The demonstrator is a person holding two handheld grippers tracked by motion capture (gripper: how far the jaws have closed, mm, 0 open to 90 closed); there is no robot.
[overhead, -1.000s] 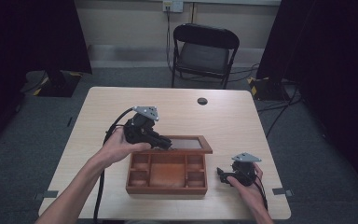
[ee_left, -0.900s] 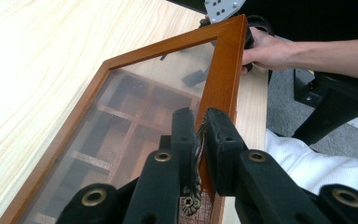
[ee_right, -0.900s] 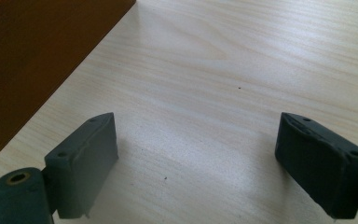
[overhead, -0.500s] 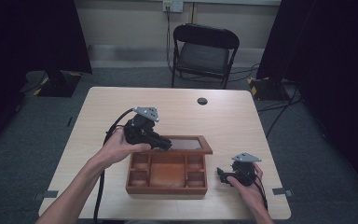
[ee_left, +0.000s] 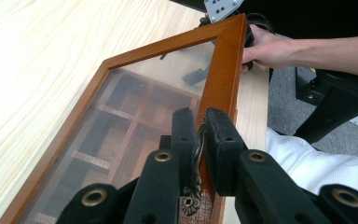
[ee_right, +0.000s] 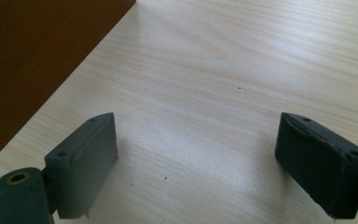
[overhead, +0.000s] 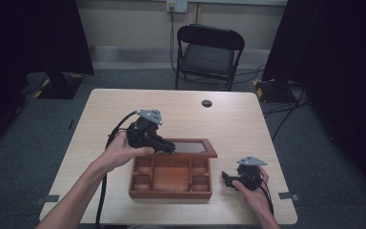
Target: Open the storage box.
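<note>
The wooden box [overhead: 170, 175] sits on the near half of the table [overhead: 238, 124], its glass-paned lid [overhead: 193, 147] raised along the far side. From the high view, your left hand-held gripper [overhead: 167, 147] reaches over the box's far left corner and meets the lid's frame, while your right hand-held gripper [overhead: 226, 179] rests on the table just right of the box, apart from it. A small dark disc [overhead: 207, 103] lies well beyond on the far part of the table, and a folding chair [overhead: 209, 52] stands on the floor behind it.

In the left gripper view you get what the high view cannot resolve: your left hand-held gripper [ee_left: 199, 135] is clamped on a brass latch [ee_left: 196, 163] fixed to the lid's [ee_left: 223, 74] orange-brown frame, the jaws pressed against the metal from both sides. Through the pane you see the box's compartments [ee_left: 121, 121], and past the lid's far corner your right hand [ee_left: 268, 46].

In the right gripper view, your right hand-held gripper [ee_right: 196, 154] has its jaws spread wide with bare table [ee_right: 242, 56] between them, holding nothing. The box's side wall [ee_right: 32, 51] fills the upper left, close to the left jaw but not touching it.
</note>
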